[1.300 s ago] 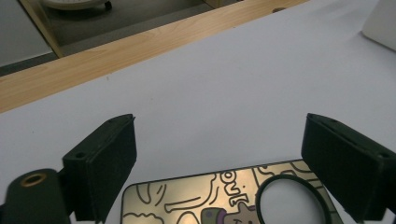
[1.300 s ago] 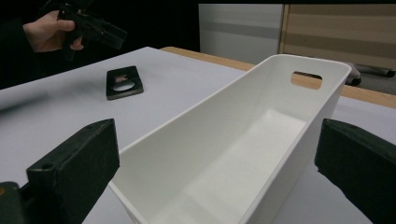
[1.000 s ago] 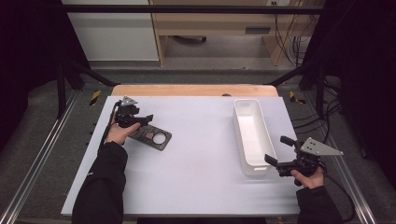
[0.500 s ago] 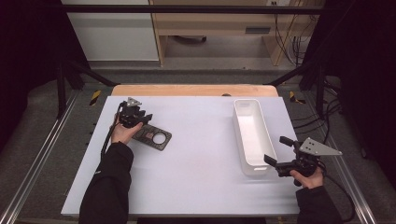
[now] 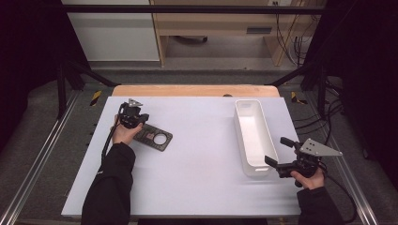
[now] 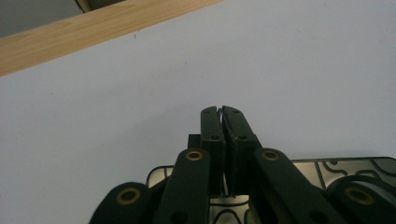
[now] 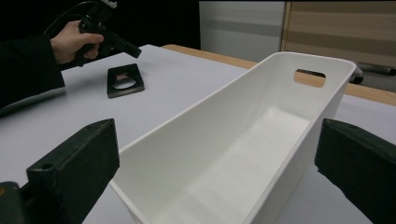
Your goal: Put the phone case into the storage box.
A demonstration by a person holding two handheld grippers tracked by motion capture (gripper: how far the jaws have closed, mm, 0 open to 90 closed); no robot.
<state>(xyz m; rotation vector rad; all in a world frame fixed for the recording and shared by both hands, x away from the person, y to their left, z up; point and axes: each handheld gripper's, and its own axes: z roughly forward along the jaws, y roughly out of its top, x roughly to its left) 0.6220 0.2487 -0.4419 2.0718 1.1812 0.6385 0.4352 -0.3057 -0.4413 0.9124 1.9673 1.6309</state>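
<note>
Black plate [image 5: 154, 137] — one only, flat and dark with a round hole near one end — lies on the left half of the white table [image 5: 197, 159], well apart from the single white bin [image 5: 254, 136] on the right. Your left gripper [image 5: 141, 118] sits at the plate's far-left end, tilted down toward it, with your hand wrapped round its body and the forearm coming up from the bottom edge. In the left gripper view its jaws have just been closing and now stand together with only a thin line between them; whether the plate's edge is pinched there I cannot tell, though the plate [image 6: 327, 172] shows right beneath them. Compared with a second ago, the left gripper has tipped a little closer onto the plate, which lies where it did. Your right gripper [image 5: 277, 152] hovers at the bin's near-right corner, jaws spread wide and holding nothing — the bin's near end [image 7: 233, 163] lies between them, untouched.
</note>
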